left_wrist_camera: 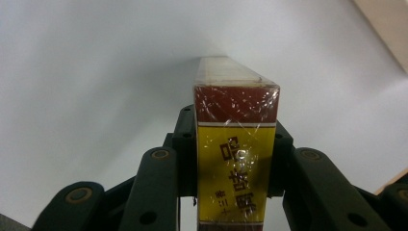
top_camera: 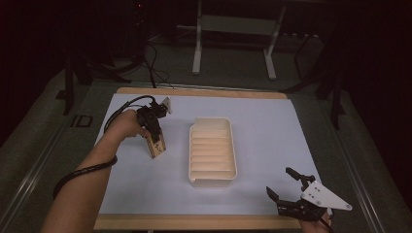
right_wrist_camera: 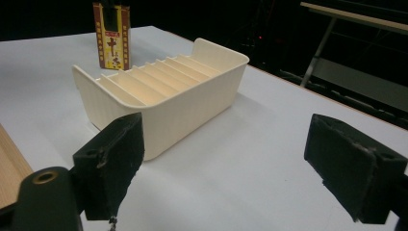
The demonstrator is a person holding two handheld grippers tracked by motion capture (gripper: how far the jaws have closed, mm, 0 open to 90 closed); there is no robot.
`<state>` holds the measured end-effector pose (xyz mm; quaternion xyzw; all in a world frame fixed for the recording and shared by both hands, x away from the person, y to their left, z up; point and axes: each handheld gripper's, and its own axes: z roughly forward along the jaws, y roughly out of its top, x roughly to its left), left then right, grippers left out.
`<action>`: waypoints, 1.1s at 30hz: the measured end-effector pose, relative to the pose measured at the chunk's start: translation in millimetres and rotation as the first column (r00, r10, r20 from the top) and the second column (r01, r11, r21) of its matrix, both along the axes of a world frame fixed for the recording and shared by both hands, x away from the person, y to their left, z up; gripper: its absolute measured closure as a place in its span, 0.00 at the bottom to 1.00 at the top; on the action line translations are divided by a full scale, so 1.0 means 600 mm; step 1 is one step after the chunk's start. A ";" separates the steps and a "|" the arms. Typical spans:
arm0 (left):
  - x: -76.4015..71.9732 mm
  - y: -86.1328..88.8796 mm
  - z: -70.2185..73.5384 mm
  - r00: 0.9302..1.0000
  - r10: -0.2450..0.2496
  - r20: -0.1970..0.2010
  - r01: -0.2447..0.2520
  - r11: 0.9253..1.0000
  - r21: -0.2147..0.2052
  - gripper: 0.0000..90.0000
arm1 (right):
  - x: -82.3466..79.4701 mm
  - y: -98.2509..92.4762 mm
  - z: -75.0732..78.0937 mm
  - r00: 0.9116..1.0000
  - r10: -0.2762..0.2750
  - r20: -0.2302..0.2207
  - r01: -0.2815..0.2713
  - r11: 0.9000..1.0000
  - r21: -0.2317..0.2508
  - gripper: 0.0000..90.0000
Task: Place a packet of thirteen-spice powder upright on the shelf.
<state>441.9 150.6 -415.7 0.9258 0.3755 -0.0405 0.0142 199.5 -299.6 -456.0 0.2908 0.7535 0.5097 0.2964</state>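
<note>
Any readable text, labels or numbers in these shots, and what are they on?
"ID": floor marking left of the table.
Box in the left gripper: dark Chinese characters on its yellow panel, too blurred to read.
Same box, right gripper view: one large character, perhaps "十"; the rest is too small.

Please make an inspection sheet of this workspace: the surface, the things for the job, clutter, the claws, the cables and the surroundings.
Surface: pale sheet covers a wooden table; no spills seen.
Job's things: yellow and dark red wrapped box, upright left of the tray; cream tray with slotted ribs mid-table, with nothing in its slots.
Clutter: nothing seen.
Claws: left claw shut on the box, pads on its two sides; right claw open, holding nothing, at the near right corner, apart from the tray.
Cables: black cable trails along the left forearm; more black cables lie on the floor beyond the table.
Surroundings: dark room; white metal frame stands behind the table.
</note>
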 end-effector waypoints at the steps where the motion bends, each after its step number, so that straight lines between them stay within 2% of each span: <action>1: -0.001 0.001 0.003 1.000 -0.002 0.003 0.002 1.000 -0.009 0.75 | 0.000 0.000 0.000 1.000 -0.001 0.000 0.001 1.000 0.000 0.16; 6: -0.011 0.000 0.026 0.999 -0.053 0.000 0.053 0.998 -0.023 0.75 | 0.001 0.000 0.000 1.000 0.001 0.000 -0.001 1.000 -0.004 0.16; 10: -0.018 0.001 0.047 0.997 -0.077 0.033 0.078 0.996 -0.044 0.75 | 0.001 0.000 0.000 1.000 0.000 0.000 0.000 1.000 -0.003 0.16; 14: -0.023 0.001 0.065 0.992 -0.115 0.041 0.117 0.991 -0.057 0.75 | 0.000 0.000 0.000 1.000 -0.001 0.000 0.001 1.000 -0.001 0.16; 15: -0.027 -0.002 0.082 0.988 -0.138 0.075 0.142 0.989 -0.047 0.75 | 0.001 0.000 0.000 1.000 0.002 -0.002 -0.002 1.000 -0.002 0.16; 16: -0.027 -0.002 0.082 0.988 -0.138 0.075 0.142 0.989 -0.047 0.75 | 0.001 0.000 0.000 1.000 0.002 -0.002 -0.002 1.000 -0.002 0.16; 18: -0.033 -0.007 0.098 0.978 -0.191 0.086 0.197 0.978 -0.067 0.75 | 0.001 0.000 0.000 1.000 0.002 -0.001 -0.002 1.000 0.000 0.16; 20: -0.033 -0.007 0.098 0.978 -0.191 0.086 0.197 0.978 -0.067 0.75 | 0.001 0.000 0.000 1.000 0.002 -0.001 -0.002 1.000 -0.001 0.16; 21: -0.045 -0.020 0.110 0.951 -0.291 0.104 0.300 0.951 -0.076 0.75 | 0.001 0.000 0.000 1.000 0.002 -0.001 -0.002 1.000 -0.002 0.16; 24: -0.052 -0.034 0.119 0.928 -0.357 0.101 0.365 0.929 -0.065 0.75 | 0.001 0.001 0.000 1.000 0.002 0.001 -0.002 1.000 -0.006 0.16; 27: -0.053 -0.046 0.125 0.922 -0.374 0.096 0.381 0.923 -0.062 0.75 | 0.001 0.001 0.000 1.000 -0.002 0.005 0.002 1.000 -0.011 0.16; 29: -0.052 -0.053 0.129 0.920 -0.379 0.097 0.385 0.921 -0.056 0.75 | 0.000 0.000 0.001 1.000 -0.006 0.007 0.006 1.000 -0.011 0.16; 33: -0.051 -0.068 0.137 0.909 -0.405 0.099 0.411 0.909 -0.062 0.75 | 0.001 -0.001 0.001 1.000 -0.010 0.008 0.010 1.000 -0.015 0.16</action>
